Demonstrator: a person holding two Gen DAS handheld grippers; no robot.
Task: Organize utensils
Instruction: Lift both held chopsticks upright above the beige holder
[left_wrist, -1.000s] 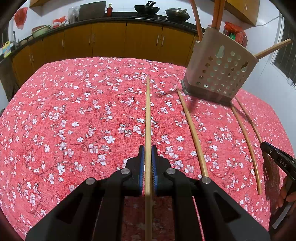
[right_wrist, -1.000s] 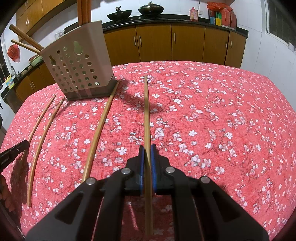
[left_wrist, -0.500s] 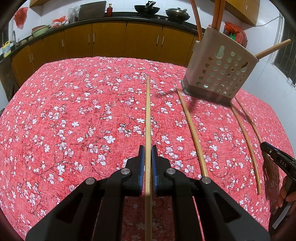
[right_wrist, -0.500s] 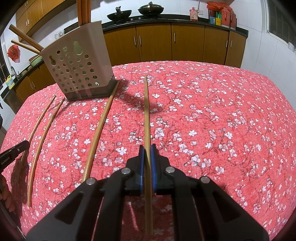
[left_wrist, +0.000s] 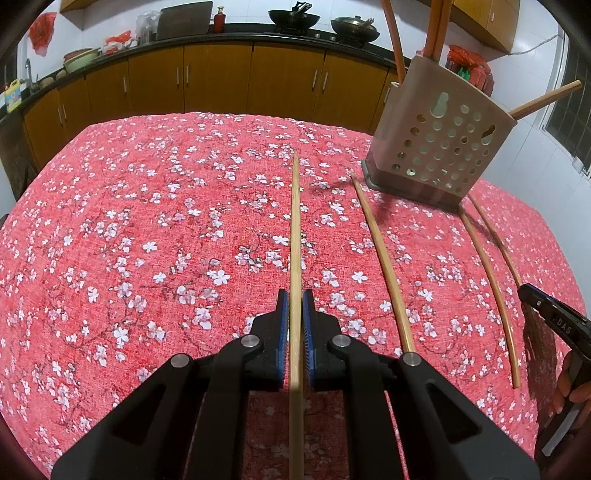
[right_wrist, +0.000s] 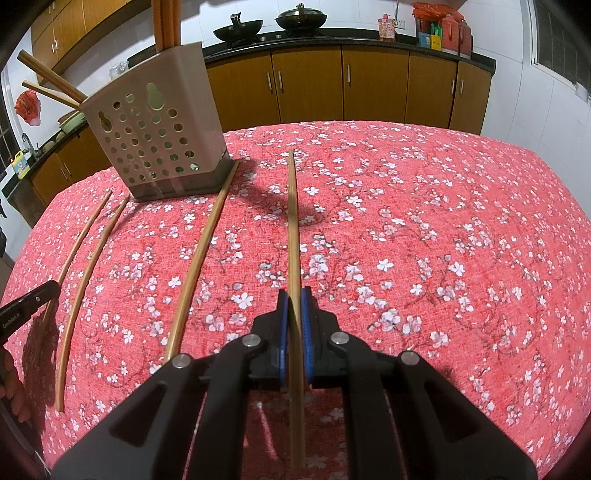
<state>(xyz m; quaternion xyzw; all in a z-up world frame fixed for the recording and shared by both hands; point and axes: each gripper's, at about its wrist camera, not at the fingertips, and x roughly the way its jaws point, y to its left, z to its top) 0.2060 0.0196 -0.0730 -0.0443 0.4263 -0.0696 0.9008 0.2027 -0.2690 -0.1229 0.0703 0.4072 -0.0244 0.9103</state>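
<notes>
Your left gripper (left_wrist: 295, 325) is clamped on a wooden chopstick (left_wrist: 295, 236) that runs straight ahead over the red floral tablecloth (left_wrist: 147, 221); its near end passes out of frame below the blue pads. Your right gripper (right_wrist: 294, 325) is closed on a second chopstick (right_wrist: 293, 221) the same way. Whether either far tip touches the cloth is hard to judge. Three loose chopsticks (right_wrist: 195, 262) lie on the cloth beside it, one ending near the base of the perforated utensil holder (right_wrist: 155, 140). The holder carries more sticks, their tops cut off by the frame. At the left edge of the right view, only a dark tip of the other gripper shows.
</notes>
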